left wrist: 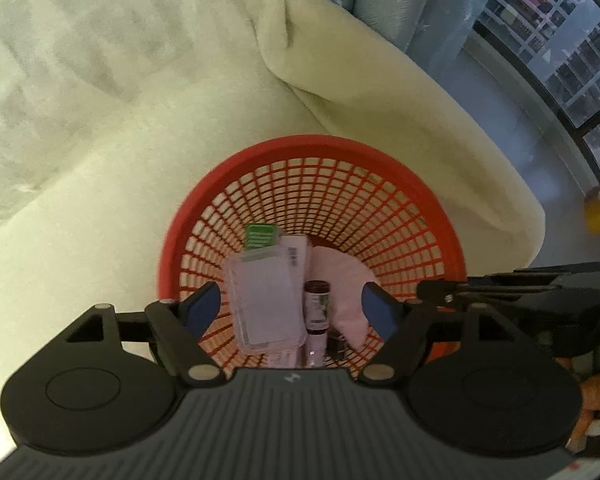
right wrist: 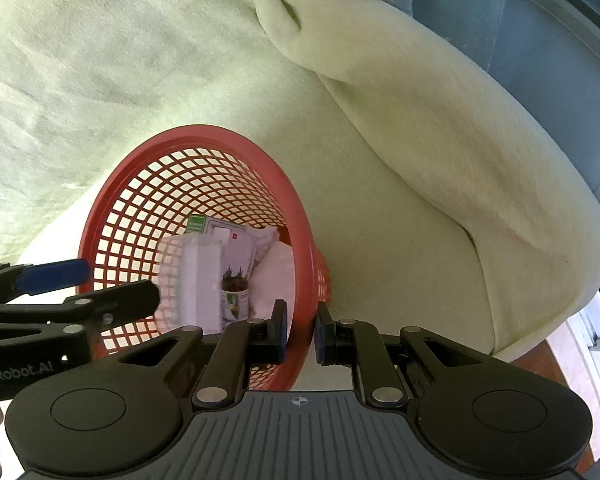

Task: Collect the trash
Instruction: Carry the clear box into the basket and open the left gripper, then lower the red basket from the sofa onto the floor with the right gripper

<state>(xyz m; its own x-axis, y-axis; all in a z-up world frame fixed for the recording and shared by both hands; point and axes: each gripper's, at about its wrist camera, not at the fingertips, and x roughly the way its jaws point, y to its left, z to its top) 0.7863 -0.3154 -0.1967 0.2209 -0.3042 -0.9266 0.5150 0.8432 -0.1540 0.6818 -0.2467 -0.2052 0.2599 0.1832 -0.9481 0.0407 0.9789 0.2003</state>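
Over the red basket (left wrist: pixel 312 152) the left gripper (left wrist: pixel 294 308) points steeply down with its blue pads (left wrist: pixel 204 306) spread wide, nothing pressed between them; the trash lies below the gap, inside the basket. Directly under the gap is a clear plastic box (left wrist: pixel 266 300), lying flat in the basket's bottom, and just to its right a small bottle (left wrist: pixel 317 306) with a dark cap and a printed label. Beyond the box, toward the basket's far wall, a green-topped carton (left wrist: pixel 260 236) leans against a white packet with a barcode (left wrist: pixel 296 254), and right of the bottle sits a crumpled white tissue (left wrist: pixel 344 280). A small dark item beside the bottle's lower end is too hidden to name. The right gripper (right wrist: pixel 301 334) has its jaws drawn narrow on the basket's near wall (right wrist: pixel 306 280), one pad inside the mesh and one outside, so it holds the basket by its rim. In the right wrist view the basket is tipped, its mouth turned left, and the same box (right wrist: pixel 198 280), bottle (right wrist: pixel 234 296), carton (right wrist: pixel 198 224) and tissue (right wrist: pixel 276 268) show within it; the left gripper's fingers (right wrist: pixel 54 274) reach in from the left at the basket's mouth. The basket rests on a pale cream sofa (left wrist: pixel 100 200), whose arm (left wrist: pixel 400 112) runs past the basket's right side. Beyond that arm hang blue curtains (left wrist: pixel 380 0) with star marks, and farther right a window (left wrist: pixel 560 40).
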